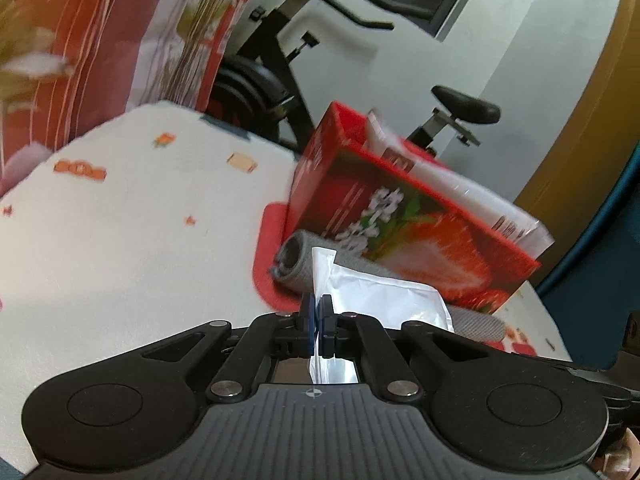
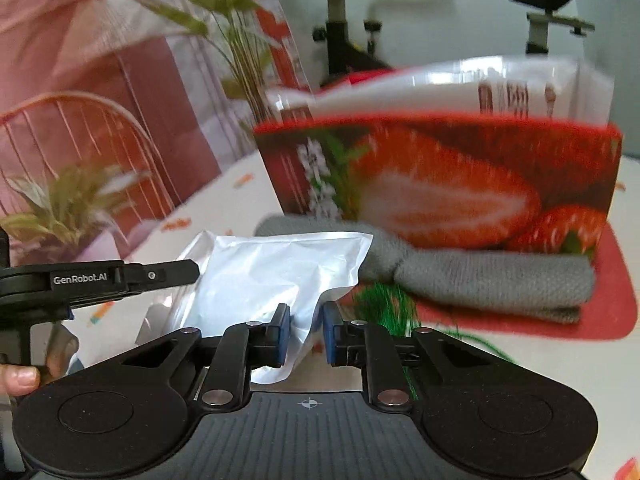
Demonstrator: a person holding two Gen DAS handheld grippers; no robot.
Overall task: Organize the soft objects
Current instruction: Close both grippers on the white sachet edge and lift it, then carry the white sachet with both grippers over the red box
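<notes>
Now gripping one crinkled white plastic pouch (image 1: 372, 296) with both tongs at once. Left gripper (image 1: 319, 320) pinching flat shut on the pouch's thin left edge — blue pads (image 1: 310, 322) meeting through the film. Right gripper (image 2: 306, 334) squeezing a puckered lower corner of the same pouch (image 2: 276, 272), jaws narrowly apart around the fold. Pouch hanging just ahead of both tongs, above the white patterned tablecloth (image 1: 120, 248). Lying just beyond the pouch, a rolled grey knitted cloth (image 2: 480, 276) on a red rounded mat (image 2: 616, 292). Standing behind the roll, a red strawberry-printed open box (image 2: 440, 184) — white plastic-wrapped packs (image 2: 520, 88) sticking out of its top.
</notes>
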